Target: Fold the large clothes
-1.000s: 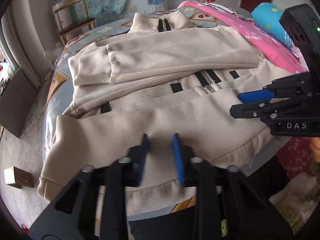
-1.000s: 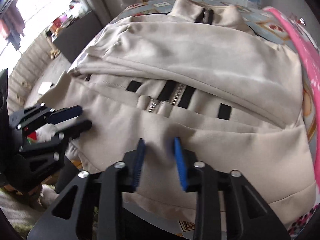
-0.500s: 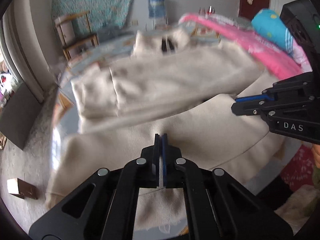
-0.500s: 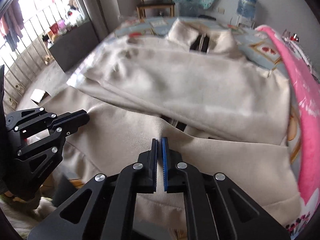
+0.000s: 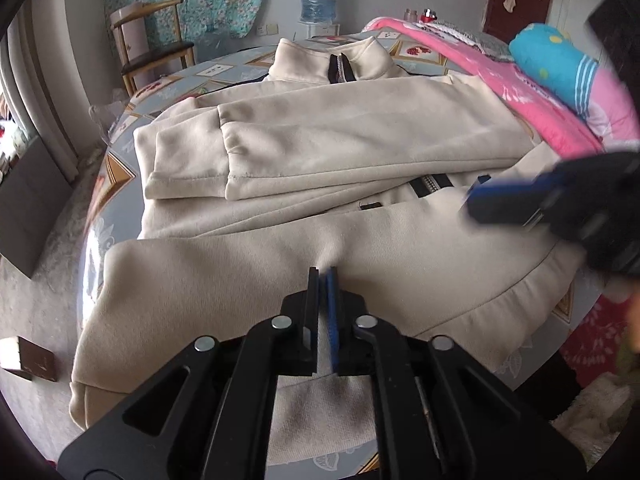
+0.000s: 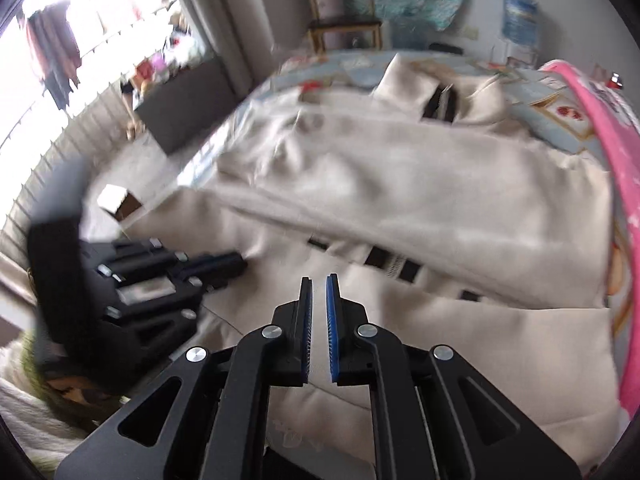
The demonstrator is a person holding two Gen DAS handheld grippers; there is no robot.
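From the left wrist camera, a cream jacket point(image 5: 320, 152) lies spread across the round patterned worktop point(image 5: 116, 168), collar at twelve o'clock and hem at six, with one sleeve folded across the chest and its cuff at nine o'clock. The left gripper point(image 5: 323, 276) sits at six o'clock, its fingers pressed together on a raised pinch of the hem fabric. The right gripper point(image 5: 476, 200) enters blurred from three o'clock, over the jacket's lower front near the zip. A pink blanket point(image 5: 520, 92) runs along the worktop from one to three o'clock, and a wooden chair point(image 5: 148, 44) stands at eleven. From the right wrist camera, the picture is smeared; the jacket point(image 6: 420, 184) fills the middle, collar at one o'clock. The right gripper point(image 6: 319, 280) at six o'clock has its fingers almost together, a thin slit between them, gripping the hem fabric. The left gripper point(image 6: 236, 260) is at nine o'clock, on the jacket's edge.
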